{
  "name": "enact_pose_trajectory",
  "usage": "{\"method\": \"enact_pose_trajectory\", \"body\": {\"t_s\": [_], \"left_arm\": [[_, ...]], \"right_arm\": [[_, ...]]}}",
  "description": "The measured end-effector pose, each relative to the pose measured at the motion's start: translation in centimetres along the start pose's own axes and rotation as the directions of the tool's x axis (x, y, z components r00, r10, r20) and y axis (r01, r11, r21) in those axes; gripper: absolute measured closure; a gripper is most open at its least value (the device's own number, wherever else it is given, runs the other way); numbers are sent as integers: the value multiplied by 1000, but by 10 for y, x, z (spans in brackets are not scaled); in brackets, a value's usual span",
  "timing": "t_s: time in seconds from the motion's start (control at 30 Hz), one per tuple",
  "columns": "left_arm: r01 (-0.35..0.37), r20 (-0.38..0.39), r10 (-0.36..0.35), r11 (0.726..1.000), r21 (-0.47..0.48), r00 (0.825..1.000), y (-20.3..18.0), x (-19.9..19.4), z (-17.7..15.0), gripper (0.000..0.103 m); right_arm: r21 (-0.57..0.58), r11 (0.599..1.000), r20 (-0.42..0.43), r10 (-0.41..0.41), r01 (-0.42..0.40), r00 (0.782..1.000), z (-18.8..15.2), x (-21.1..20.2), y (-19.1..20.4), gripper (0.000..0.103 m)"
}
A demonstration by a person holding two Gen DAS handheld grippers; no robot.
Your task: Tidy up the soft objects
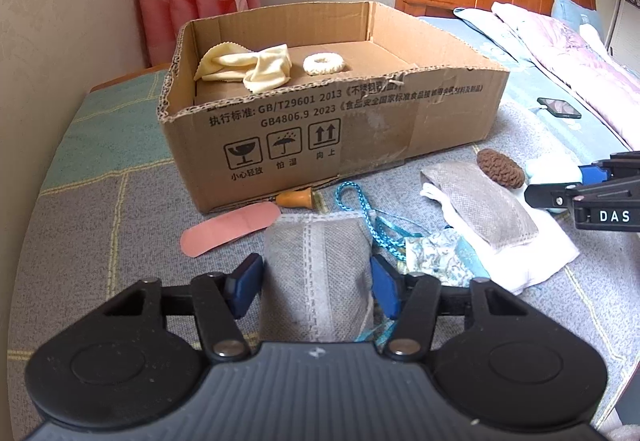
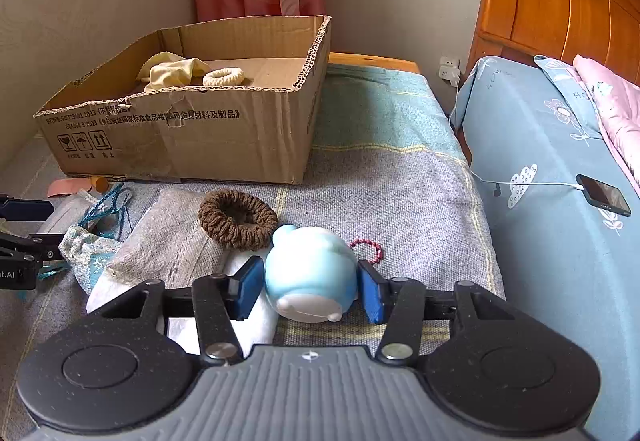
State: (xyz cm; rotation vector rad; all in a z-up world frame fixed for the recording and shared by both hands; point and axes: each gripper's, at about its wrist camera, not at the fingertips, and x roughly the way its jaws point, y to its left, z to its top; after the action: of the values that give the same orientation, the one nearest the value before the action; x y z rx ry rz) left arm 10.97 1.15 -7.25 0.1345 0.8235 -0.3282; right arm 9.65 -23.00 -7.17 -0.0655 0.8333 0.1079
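My left gripper (image 1: 316,281) has its blue pads pressed on both sides of a grey fabric pouch (image 1: 316,249) with a white stitched seam, lying on the blanket. My right gripper (image 2: 312,285) is shut on a pale blue squishy toy (image 2: 310,261). Behind them stands an open cardboard box (image 1: 360,121) holding a yellow cloth (image 1: 248,67) and a white scrunchie (image 1: 323,64). A brown scrunchie (image 2: 238,219) lies just left of and beyond the toy. A second grey pouch (image 1: 480,201) rests on white cloth.
A pink plaster (image 1: 228,229), a wooden piece (image 1: 296,198), a blue cord (image 1: 360,209) and a patterned blue bag (image 1: 436,253) lie before the box. A pink bead ring (image 2: 368,249) sits right of the toy. A phone (image 2: 604,195) charges on the bed, right.
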Motion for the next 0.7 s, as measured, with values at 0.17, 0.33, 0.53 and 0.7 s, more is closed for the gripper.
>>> {"method": "enact_pose_trajectory", "body": {"t_s": [0.17,0.33,0.53,0.7], "left_arm": [[0,2,0,1000,1,1000,0,-6,-2,62],[2,-7,-2,1000,8,1000,0,-18,-8,63],[-30,-7,30,999,-16,1000,3,-16,-12,46],[-10,-9,10,1000,-4,1000,1,-10,-10,50]], "right_arm": [[-6,1000,0,-7,7,1000,-3,-6,1,52],[-20,1000,5,-4,4,1000,-6,-17,1,52],[-54,999,-4,-1,1,1000,-13,-27,4,52],[-60,998,-9,-2,1,1000,-16,-29,7,52]]}}
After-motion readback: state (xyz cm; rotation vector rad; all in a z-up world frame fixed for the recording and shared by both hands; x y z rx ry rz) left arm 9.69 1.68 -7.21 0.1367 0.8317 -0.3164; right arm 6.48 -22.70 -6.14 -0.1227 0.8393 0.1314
